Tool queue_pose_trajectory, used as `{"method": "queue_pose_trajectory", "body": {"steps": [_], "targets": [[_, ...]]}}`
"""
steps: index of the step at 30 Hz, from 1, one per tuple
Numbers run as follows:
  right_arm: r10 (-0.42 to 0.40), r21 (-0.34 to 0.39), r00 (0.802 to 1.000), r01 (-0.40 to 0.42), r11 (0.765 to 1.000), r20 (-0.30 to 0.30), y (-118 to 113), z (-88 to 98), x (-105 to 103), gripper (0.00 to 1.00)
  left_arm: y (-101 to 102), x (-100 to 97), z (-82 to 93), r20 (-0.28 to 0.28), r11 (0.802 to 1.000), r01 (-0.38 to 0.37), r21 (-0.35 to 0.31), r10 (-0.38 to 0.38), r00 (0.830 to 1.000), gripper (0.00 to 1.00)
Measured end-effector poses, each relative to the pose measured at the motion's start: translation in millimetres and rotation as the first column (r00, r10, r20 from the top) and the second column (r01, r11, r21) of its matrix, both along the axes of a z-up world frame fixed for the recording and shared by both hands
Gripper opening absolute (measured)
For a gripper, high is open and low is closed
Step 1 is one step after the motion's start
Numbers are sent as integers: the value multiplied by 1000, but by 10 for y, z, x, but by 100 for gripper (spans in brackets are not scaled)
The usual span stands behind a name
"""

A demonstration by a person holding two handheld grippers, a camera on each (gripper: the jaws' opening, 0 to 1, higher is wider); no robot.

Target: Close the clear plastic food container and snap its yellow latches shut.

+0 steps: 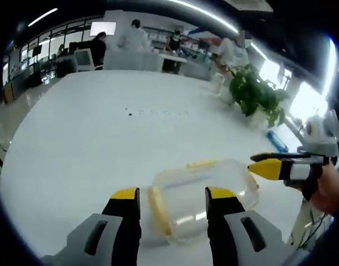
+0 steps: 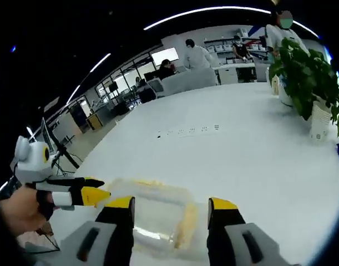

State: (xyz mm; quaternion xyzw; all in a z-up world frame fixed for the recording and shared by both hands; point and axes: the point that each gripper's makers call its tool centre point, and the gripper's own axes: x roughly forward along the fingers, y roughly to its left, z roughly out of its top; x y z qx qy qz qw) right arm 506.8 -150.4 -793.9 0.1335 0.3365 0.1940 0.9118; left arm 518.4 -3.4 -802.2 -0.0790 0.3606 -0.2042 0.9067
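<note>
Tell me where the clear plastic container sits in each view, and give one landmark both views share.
Left gripper view: the container lies low and centre-right on the white table, between that view's own jaws, the right gripper at its right end.
Right gripper view: the container lies bottom centre, the left gripper at its left end.
Shared landmark: the potted plant.

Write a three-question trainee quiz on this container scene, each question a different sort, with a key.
1. True or false: the left tongs grip the container.
2. What colour are the container's latches?
A red
B yellow
C blue
3. Fill in: the potted ____ stands on the white table.

Key: 1 false, the open tongs sit on either side of it, and the right tongs are open too. 2 B. 3 plant.
</note>
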Motion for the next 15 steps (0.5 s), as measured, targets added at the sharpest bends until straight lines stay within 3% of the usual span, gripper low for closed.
{"method": "queue_pose_trajectory", "body": {"steps": [4, 7, 8, 10, 12, 15], "targets": [[-8, -15, 999, 7, 1000, -47, -23, -141, -59, 48, -14, -34, -88, -52, 999, -24, -38, 22, 998, 46], [13, -21, 991, -16, 1000, -133, 28, -299, -198, 45, 0, -131, -230, -106, 999, -32, -37, 28, 994, 46], [16, -19, 989, -19, 1000, -146, 43, -319, -220, 42, -52, -142, -210, -106, 996, -35, -82, 26, 994, 47], [22, 2, 990, -22, 1000, -143, 74, -283, -234, 37, -85, -147, -211, -111, 995, -14, -103, 3, 994, 44], [38, -34, 992, -43, 998, -121, 94, -255, -217, 35, -93, -156, -203, -122, 994, -17, -104, 4, 993, 42], [42, -46, 990, -48, 998, -134, 101, -258, -224, 35, -91, -161, -217, -140, 992, -31, -125, 13, 990, 42]]}}
